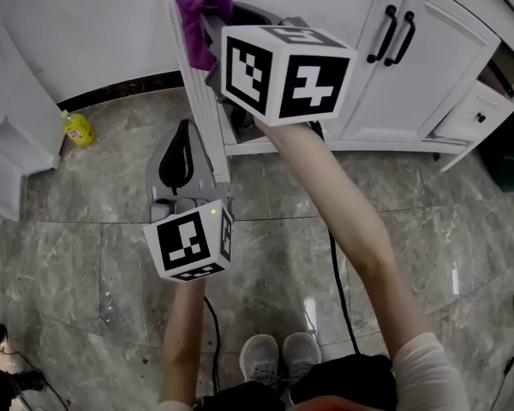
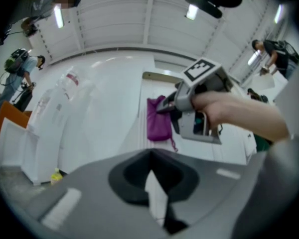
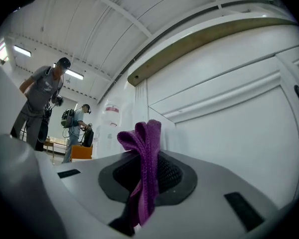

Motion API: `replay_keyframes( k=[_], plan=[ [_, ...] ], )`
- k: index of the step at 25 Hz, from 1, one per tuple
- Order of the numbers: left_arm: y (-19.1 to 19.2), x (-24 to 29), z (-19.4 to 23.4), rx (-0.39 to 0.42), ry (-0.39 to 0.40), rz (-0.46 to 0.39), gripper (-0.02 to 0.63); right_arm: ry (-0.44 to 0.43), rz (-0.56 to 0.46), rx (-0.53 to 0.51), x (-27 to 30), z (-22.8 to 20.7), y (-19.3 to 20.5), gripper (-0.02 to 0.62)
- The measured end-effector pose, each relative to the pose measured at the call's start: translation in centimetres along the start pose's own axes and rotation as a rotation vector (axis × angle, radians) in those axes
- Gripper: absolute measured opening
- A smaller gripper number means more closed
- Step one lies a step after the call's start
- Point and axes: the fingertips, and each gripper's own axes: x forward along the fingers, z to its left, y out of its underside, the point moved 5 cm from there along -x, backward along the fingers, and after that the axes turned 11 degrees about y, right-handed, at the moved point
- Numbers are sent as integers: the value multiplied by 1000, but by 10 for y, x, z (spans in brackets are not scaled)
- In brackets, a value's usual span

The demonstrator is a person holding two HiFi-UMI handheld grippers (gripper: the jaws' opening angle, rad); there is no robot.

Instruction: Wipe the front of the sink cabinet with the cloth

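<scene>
Head view: the right gripper [image 1: 214, 37] holds the purple cloth [image 1: 201, 11] just ahead, against the sink cabinet [image 1: 325, 7]. Wiping looks under way, and the next move is a firm sweep across.
Left gripper view: the left gripper [image 2: 152, 183] hangs low, jaws together, empty.
Right gripper view: only here is the cloth seen pinched between the jaws.

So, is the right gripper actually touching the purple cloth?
Touching. The right gripper view shows the purple cloth pinched between the jaws of the right gripper, folds sticking up past them.
</scene>
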Motion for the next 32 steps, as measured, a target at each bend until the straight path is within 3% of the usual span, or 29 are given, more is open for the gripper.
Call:
replay_keyframes(
  k=[6,14,20,32],
  plan=[
    [4,-5,4,-18,0,6,5,90,-44,-44,-12,-27,-5,54],
    [19,-1,-24,-16,62,44,5,325,-94,-115,-56,-120,-18,54],
    [18,14,-51,-29,112,27,5,502,-109,-189,-92,-174,-28,54],
    [20,15,-59,-31,123,15,5,542,-127,-195,-108,-180,-27,52]
  ],
)
